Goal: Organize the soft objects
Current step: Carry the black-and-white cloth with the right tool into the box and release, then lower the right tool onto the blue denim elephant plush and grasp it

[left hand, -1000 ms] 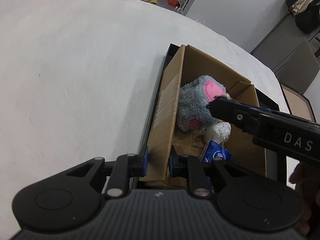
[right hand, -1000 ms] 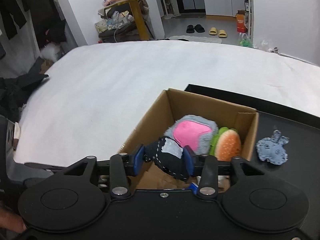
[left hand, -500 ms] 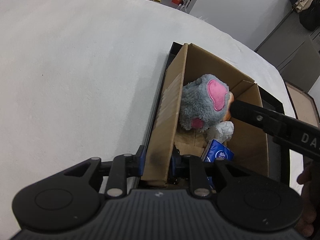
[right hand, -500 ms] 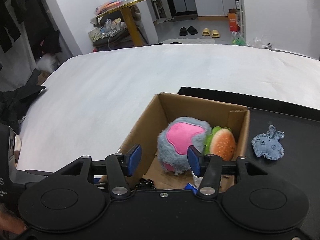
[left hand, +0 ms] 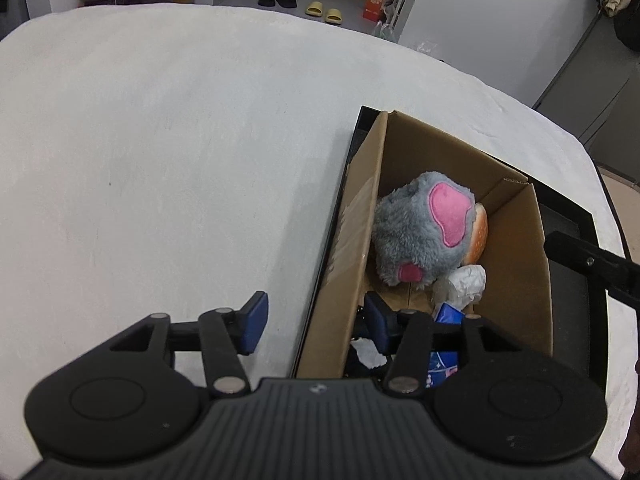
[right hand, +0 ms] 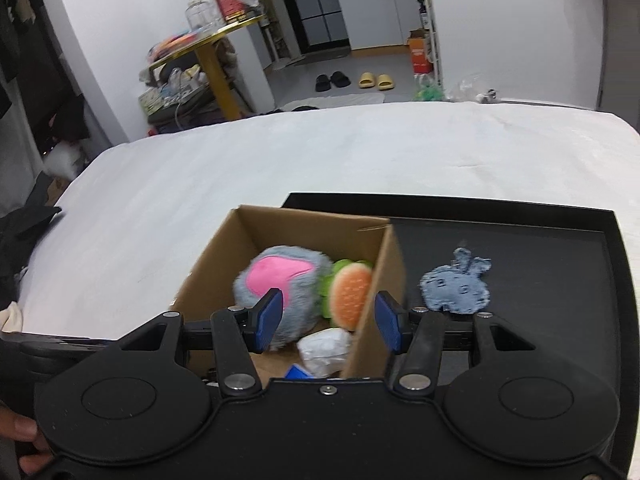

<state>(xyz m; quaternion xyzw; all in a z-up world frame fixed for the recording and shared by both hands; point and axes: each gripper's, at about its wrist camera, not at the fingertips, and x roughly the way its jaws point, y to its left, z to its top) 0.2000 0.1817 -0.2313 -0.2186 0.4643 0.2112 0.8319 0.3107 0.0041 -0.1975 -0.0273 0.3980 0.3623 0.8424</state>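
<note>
A: Right gripper [right hand: 327, 316] state?

B: Jaws wide apart, nothing between the pads. The box [right hand: 376, 264] right wall stands just ahead, inside the gap but untouched. Left gripper [left hand: 316, 320] is also spread wide and empty, straddling the box's left wall, one finger outside over the bed [left hand: 160, 160], one inside.

A: What's left to put away?

B: The denim patch [right hand: 456, 286], bunny-shaped, flat on the black tray [right hand: 560, 248], ahead and to the right of the right gripper, outside the box and near its right wall.

A: How does it handle?

B: My read: very light, limp, thin cloth. It will droop when lifted and won't break. Problem is it lies flush on the tray, so the pads may slide over it. I'd pinch at an edge, the ears at the far side or the frayed rim, coming down steep so one pad gets under.

A: Inside the box?

B: Grey plush [right hand: 280, 284] with pink patch, straight ahead of the right gripper. Burger toy [right hand: 352, 294] touching its right side. White wad [right hand: 324, 346] nearer, below the jaws. Blue pack [left hand: 450, 314] just ahead of the left gripper's inner finger. All soft and squashy, grab anywhere on the bulk.

A: Risks?

B: The box is light cardboard, so a bump from either gripper likely shifts it.
</note>
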